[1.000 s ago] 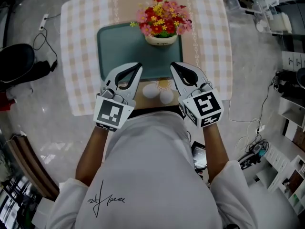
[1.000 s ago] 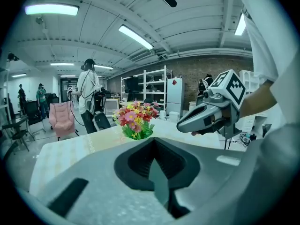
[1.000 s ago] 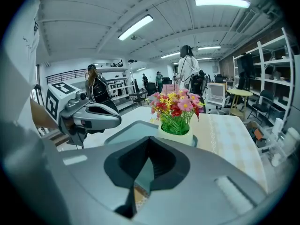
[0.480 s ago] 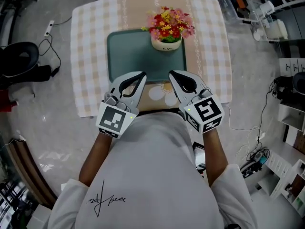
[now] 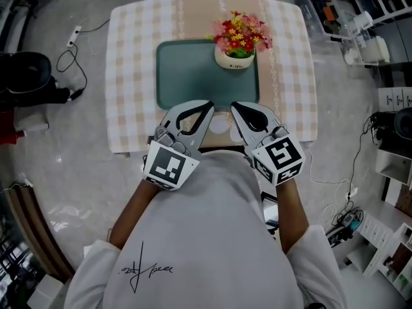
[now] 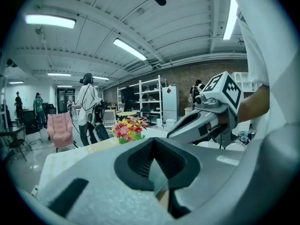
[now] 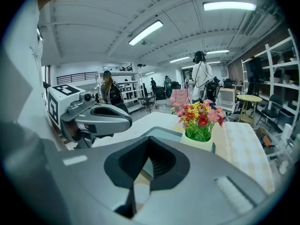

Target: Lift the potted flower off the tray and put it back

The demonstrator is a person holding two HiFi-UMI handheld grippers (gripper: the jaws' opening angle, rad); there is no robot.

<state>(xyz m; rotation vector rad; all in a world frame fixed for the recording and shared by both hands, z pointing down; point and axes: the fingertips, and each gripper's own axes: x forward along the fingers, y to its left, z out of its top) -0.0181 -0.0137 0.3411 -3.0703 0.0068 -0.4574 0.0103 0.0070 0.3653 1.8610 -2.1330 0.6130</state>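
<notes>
1. Since the earlier frames, the left gripper (image 5: 207,105) has drawn in toward the right gripper (image 5: 234,106). The two tips now sit near each other over the near rim of the tray (image 5: 187,76).
2. Left gripper: jaws fully together, nothing between them.
3. Right gripper: jaws likewise closed, nothing held.
4. Potted flower (image 5: 239,40) stands upright in the tray's far right corner, same spot as before, well apart from both grippers.
5. The tray lies flat on the checked cloth (image 5: 132,63).
</notes>
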